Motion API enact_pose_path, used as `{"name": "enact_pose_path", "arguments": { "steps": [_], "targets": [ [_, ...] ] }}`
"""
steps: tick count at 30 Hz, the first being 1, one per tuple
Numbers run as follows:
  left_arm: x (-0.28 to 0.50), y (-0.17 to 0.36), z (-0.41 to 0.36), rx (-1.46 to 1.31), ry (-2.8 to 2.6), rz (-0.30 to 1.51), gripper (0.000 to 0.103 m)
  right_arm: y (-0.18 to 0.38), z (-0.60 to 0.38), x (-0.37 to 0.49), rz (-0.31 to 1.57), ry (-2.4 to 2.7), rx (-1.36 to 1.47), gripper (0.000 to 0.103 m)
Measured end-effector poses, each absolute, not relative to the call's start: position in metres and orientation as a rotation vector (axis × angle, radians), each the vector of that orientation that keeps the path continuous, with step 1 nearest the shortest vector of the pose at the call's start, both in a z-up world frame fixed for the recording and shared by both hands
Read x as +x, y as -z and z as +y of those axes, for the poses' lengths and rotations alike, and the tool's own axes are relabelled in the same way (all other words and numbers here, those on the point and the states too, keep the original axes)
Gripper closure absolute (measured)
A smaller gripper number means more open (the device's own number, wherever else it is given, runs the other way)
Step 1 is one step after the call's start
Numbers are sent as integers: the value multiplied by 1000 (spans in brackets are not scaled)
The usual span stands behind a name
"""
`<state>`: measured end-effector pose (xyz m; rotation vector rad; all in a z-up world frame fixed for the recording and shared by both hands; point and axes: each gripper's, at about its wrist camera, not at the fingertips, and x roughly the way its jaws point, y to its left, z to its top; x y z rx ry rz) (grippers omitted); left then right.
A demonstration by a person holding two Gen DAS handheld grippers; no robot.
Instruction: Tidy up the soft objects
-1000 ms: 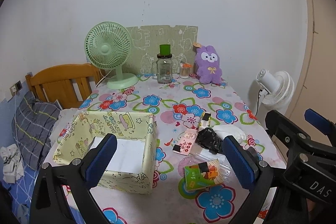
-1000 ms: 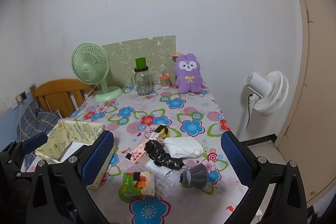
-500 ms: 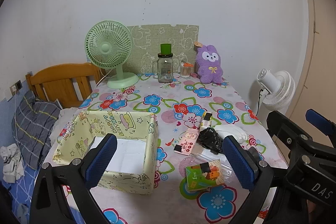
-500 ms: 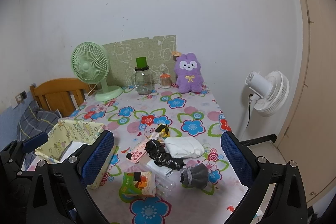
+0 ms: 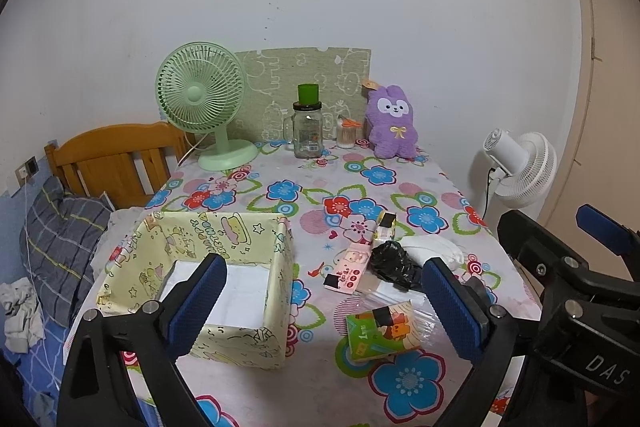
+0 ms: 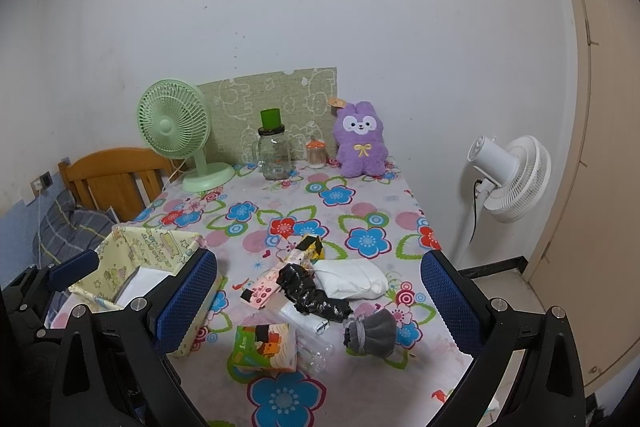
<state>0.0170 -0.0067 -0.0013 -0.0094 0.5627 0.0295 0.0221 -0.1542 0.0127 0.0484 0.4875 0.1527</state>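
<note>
Both the left gripper (image 5: 322, 301) and right gripper (image 6: 318, 297) hover wide apart, empty, above the table (image 6: 360, 211). Best to lower the right one onto the grey pouch (image 6: 372, 333), pinch its bunched middle, then carry it to the yellow fabric box (image 5: 200, 267)

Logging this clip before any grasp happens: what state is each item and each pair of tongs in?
Left tongs: open, empty.
Right tongs: open, empty.
Fabric box: upright, open-topped.
Black bag: crumpled.
Grey pouch: on its side.
Glass jar: upright, lidded.
Purple plush: upright.

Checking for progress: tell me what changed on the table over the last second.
Almost nothing. Both tongs, left and right, stay open and empty above the table; only the left view drifted slightly. The yellow box, black bundle and grey pouch lie untouched.
</note>
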Motion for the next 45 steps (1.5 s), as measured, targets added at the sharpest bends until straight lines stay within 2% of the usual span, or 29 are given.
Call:
{"name": "enact_pose_path", "arguments": {
  "steps": [41,45],
  "targets": [
    [29,11,-38,-18,8,587,7,-6,-175,28,500,-152,57,1],
    [32,19,-42,-37,5,602,7,0,-176,31,503,-163,52,4]
  ]
}}
